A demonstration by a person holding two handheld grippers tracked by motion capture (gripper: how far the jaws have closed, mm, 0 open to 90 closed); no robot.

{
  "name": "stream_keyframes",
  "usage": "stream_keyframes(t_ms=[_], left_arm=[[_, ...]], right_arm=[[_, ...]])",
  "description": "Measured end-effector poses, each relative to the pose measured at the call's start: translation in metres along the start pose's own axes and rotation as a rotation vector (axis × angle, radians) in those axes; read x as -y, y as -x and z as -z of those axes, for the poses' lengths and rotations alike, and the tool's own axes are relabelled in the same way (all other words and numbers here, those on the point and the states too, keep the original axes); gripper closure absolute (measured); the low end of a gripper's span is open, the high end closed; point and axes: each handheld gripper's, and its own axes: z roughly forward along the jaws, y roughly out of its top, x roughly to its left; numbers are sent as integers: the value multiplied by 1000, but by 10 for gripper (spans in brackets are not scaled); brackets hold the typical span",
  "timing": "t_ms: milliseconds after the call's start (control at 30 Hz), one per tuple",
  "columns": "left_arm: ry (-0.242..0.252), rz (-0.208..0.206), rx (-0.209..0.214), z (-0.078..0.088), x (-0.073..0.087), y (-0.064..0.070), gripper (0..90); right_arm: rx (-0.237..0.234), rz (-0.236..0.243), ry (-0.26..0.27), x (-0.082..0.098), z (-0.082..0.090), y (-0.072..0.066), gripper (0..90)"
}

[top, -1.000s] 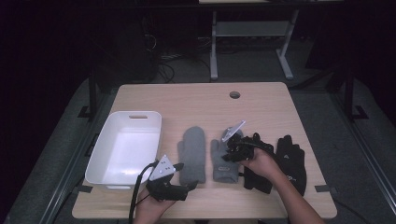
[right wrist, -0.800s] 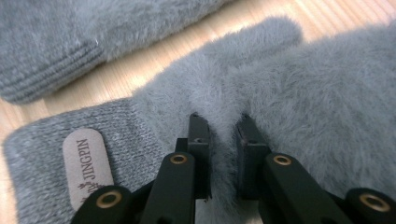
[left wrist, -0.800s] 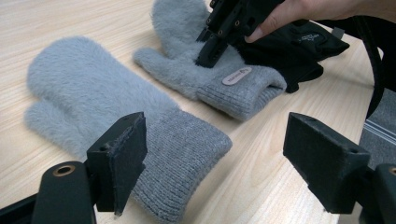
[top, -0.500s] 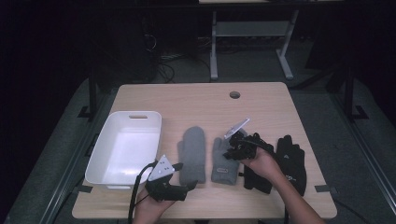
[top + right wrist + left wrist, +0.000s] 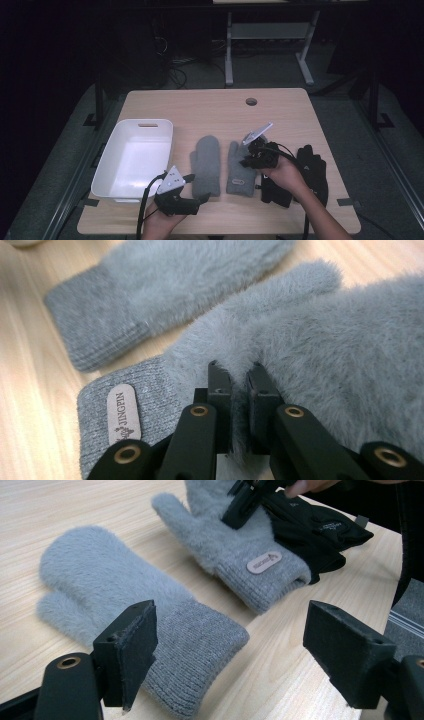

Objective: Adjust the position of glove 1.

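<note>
Two fluffy grey mittens lie side by side on the wooden table. My right gripper (image 5: 248,159) (image 5: 239,375) is shut on the fluffy body of the right mitten (image 5: 239,172) (image 5: 325,350), which bears a small label (image 5: 122,412) on its cuff. The left mitten (image 5: 206,165) (image 5: 115,590) lies flat with its cuff toward me. My left gripper (image 5: 197,187) (image 5: 235,650) stands open near the front edge, just short of that cuff, with nothing pressed between its pads. In the left gripper view the right gripper (image 5: 240,510) pinches the labelled mitten (image 5: 235,545).
A white tray (image 5: 107,170) stands at the table's left. A pair of black gloves (image 5: 312,170) (image 5: 310,530) lies to the right of the mittens, partly under the right hand. A round cable hole (image 5: 251,102) marks the far side of the table.
The right hand and its gripper have risen slightly over the labelled mitten. The left gripper has stayed where it was.
</note>
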Motion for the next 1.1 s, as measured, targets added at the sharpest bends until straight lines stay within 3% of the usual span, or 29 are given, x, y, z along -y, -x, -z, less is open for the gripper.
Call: stream_keyframes(t_ms=[267,500,733,800,1100], left_arm=[[14,3,-9,4,-1,-1,212],[25,1,-13,9,-4,0,212],[54,14,-19,13,-5,-1,212],[48,-1,-25,15,-5,-3,212],[62,31,-25,16,-5,-6,211]], right_arm=[[-9,11,47,-17,19,-8,840],[-46,44,58,-41,19,-18,840],[-84,88,57,-63,9,-28,840],[-108,119,46,-73,1,-32,839],[-172,134,-2,-93,-28,-41,840]])
